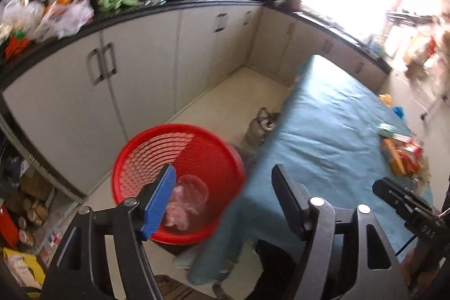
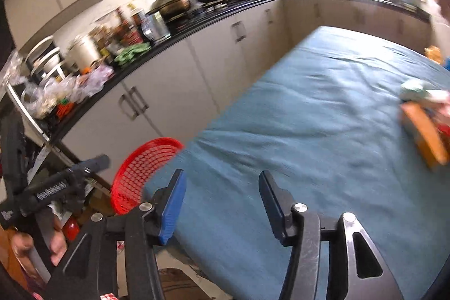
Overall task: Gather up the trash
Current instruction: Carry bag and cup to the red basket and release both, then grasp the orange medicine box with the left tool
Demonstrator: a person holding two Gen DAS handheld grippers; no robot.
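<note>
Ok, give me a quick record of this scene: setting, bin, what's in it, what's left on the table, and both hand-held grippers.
setting: kitchen, table with blue cloth
bin: red basket on the floor beside the table
bin contents: crumpled clear plastic
left on table: pile of wrappers at the right edge
left hand-held gripper: open, empty, above the basket
right hand-held gripper: open, empty, over the cloth

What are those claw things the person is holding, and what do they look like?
Two hand-held grippers. The left gripper and the right gripper each have black angular metal arms with silver pivot bolts and two flat fingers faced with ribbed blue pads. White lettering, too blurred to read, marks their bodies.
</note>
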